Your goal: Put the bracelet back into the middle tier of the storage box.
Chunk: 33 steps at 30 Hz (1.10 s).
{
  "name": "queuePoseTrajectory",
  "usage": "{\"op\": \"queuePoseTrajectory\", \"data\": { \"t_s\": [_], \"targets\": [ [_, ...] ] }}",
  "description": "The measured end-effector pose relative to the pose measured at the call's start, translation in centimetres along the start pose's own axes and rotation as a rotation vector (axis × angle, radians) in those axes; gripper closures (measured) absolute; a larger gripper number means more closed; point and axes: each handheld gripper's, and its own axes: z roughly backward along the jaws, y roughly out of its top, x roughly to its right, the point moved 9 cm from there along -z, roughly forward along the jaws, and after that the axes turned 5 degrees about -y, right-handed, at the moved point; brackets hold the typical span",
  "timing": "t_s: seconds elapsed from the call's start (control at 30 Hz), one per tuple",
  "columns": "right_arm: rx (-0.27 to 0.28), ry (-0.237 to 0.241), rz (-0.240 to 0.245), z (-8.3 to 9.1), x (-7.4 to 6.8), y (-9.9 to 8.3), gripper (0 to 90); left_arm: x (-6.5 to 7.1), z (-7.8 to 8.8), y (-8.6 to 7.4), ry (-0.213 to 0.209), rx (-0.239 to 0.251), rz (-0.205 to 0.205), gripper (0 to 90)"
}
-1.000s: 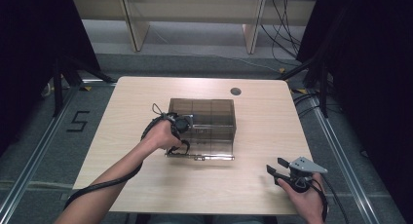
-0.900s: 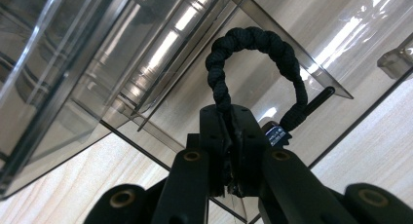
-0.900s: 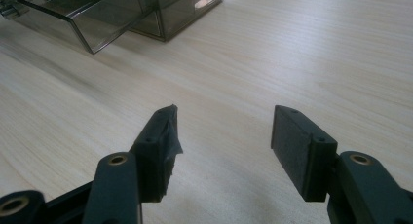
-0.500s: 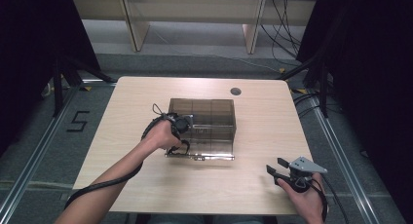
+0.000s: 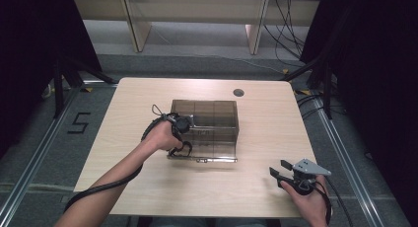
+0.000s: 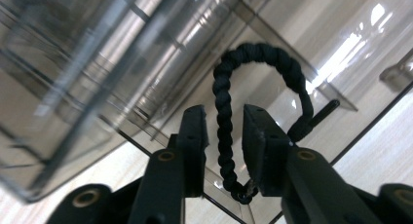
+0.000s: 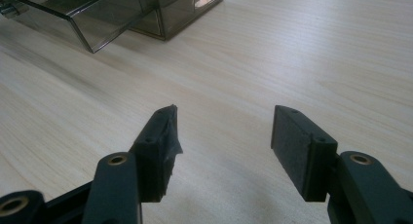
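A smoky clear plastic box point(image 5: 212, 119) stands mid-table with its lid point(image 5: 207, 152) folded down flat toward the front. My left gripper point(image 5: 182, 140) sits at the box's front left corner. Its jaws have just been opening. In the left gripper view a black braided cord loop point(image 6: 258, 51) runs between the parted pads of the left gripper point(image 6: 224, 116), with slim gaps on both sides, against the box wall point(image 6: 73, 63). My right gripper point(image 5: 279, 168) rests near the table's front right, open and empty. The right gripper point(image 7: 224, 124) points over bare wood toward the box point(image 7: 146, 9).
The light wooden table point(image 5: 148, 98) has a round cable hole point(image 5: 238, 93) at the back right. A black cable point(image 5: 103, 187) trails from the left hand off the front edge. Shelving stands beyond the table's far side.
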Motion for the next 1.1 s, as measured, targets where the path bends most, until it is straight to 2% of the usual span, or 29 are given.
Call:
{"op": "queuePoseTrajectory", "data": {
  "t_s": [0.17,0.33,0.47,0.8,0.83,1.0,1.1],
  "targets": [
    [-0.002,0.007,-0.005,0.0,-0.12,-0.01,43.9,-0.01,0.77,0.33,0.012,0.027,-0.007,67.7],
    [-0.001,0.006,-0.004,-0.01,-0.09,-0.01,43.9,0.29,0.47,0.2,0.011,0.017,-0.008,79.4],
    [-0.001,0.006,-0.004,-0.01,-0.09,-0.01,43.9,0.2,0.26,0.01,0.021,-0.011,-0.016,84.4],
    [-0.006,0.004,-0.002,0.0,-0.03,-0.09,43.8,-0.04,0.37,-0.07,0.039,-0.021,-0.021,84.9],
    [-0.005,0.003,-0.001,0.0,-0.03,-0.08,43.8,-0.02,0.25,0.0,0.041,-0.002,-0.011,84.8],
    [-0.006,0.009,-0.004,0.01,-0.14,-0.07,43.8,-0.08,0.55,-0.14,0.037,0.002,-0.004,81.5],
    [-0.005,0.007,-0.004,-0.01,-0.12,-0.05,43.8,0.05,0.82,-0.08,0.024,0.029,0.019,77.8]
  ]
}}
